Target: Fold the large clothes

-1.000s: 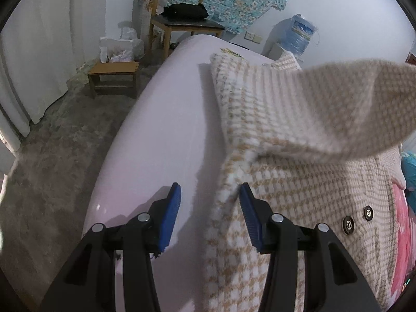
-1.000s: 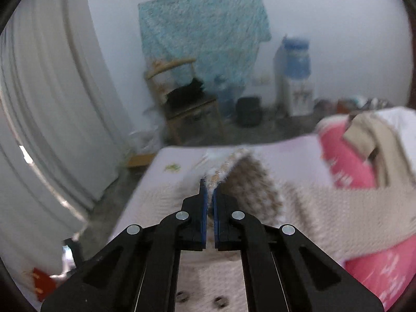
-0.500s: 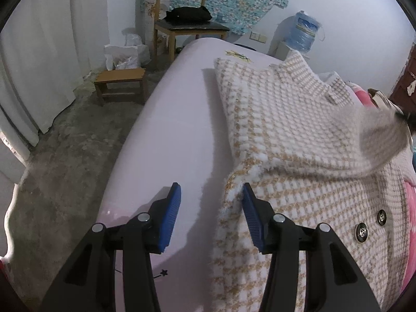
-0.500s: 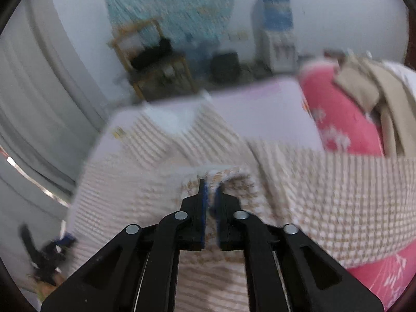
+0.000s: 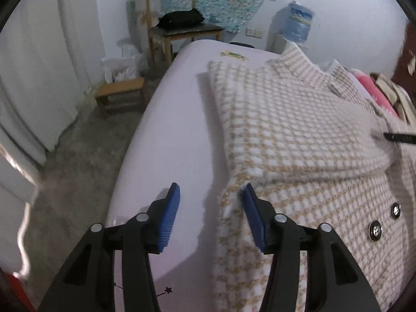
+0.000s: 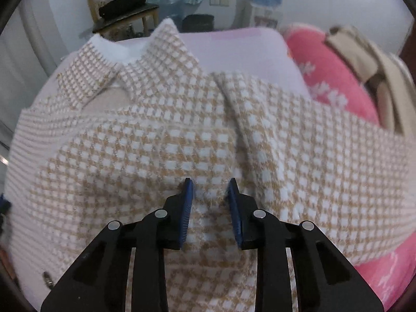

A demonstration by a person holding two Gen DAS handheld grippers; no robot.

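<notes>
A cream-and-tan checked jacket (image 5: 291, 130) with dark buttons (image 5: 375, 231) lies on the pale lilac bed (image 5: 176, 135). Its left sleeve (image 5: 312, 150) is folded flat across the chest. My left gripper (image 5: 212, 202) hovers at the jacket's left hem edge, jaws opening, with only the fluffy edge by the right pad (image 5: 253, 215). My right gripper (image 6: 210, 195) points down onto the jacket (image 6: 161, 140), jaws opening. Cloth lies between the pads but is not pinched. Its dark tip (image 5: 400, 137) shows at the right in the left wrist view.
The bed's left edge drops to a grey floor (image 5: 78, 156). A small wooden stool (image 5: 121, 93), a chair with a black bag (image 5: 182, 19), a water dispenser (image 5: 299, 23) and white curtains (image 5: 39, 65) stand beyond. A pink quilt (image 6: 335, 78) with beige clothes (image 6: 377, 72) lies on the right.
My right gripper came down with the sleeve end, laid it across the jacket and parted its jaws off it. The left gripper stayed in place, jaws a little wider.
</notes>
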